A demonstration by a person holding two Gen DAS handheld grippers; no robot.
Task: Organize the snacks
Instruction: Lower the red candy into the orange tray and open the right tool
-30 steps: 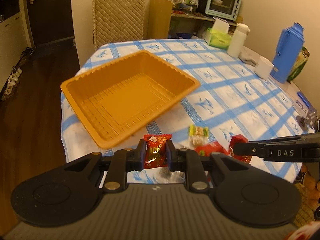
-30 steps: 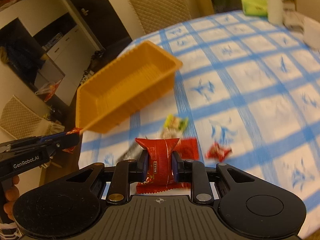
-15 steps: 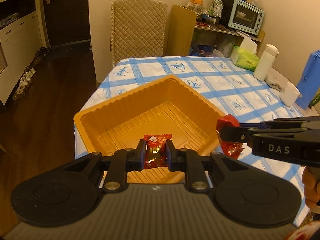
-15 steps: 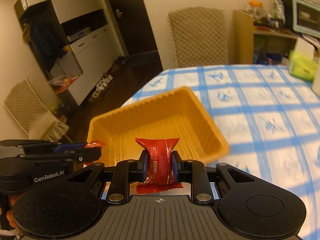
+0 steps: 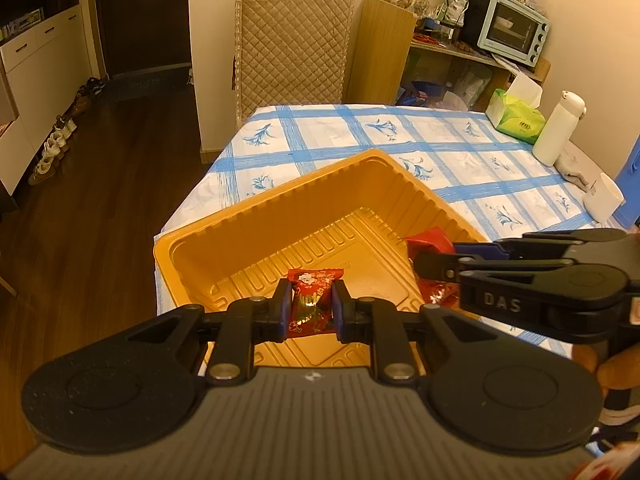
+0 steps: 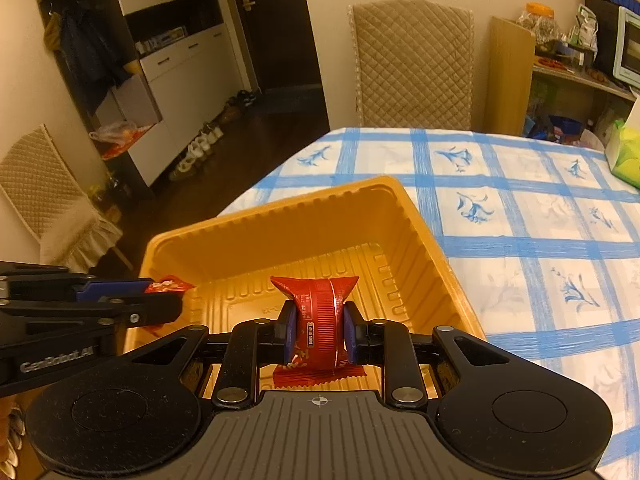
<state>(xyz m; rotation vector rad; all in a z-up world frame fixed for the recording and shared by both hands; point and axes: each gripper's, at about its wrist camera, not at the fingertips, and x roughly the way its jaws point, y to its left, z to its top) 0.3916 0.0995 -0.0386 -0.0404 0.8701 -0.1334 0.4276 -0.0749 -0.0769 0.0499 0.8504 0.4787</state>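
Note:
An orange plastic tray [image 5: 248, 216] sits near the table's near corner; it also shows in the right wrist view [image 6: 304, 216]. My left gripper [image 5: 308, 308] is shut on a red candy packet [image 5: 313, 300] and holds it over the tray's near side. My right gripper [image 6: 318, 330] is shut on a red snack packet [image 6: 320, 316] and holds it over the tray too. In the left wrist view the right gripper [image 5: 424, 268] reaches in from the right with its red packet [image 5: 432, 242]. In the right wrist view the left gripper [image 6: 172, 294] comes in from the left.
The table has a blue-checked cloth [image 5: 360, 136]. At its far right stand a green tissue box [image 5: 518, 120], a white bottle [image 5: 558, 128], a white cup [image 5: 604, 202] and a blue jug [image 5: 632, 184]. A quilted chair [image 5: 292, 44] stands behind the table.
Both grippers have moved forward and up from over loose snacks on the cloth to over the orange tray, each still holding its red packet. The loose snacks are out of view.

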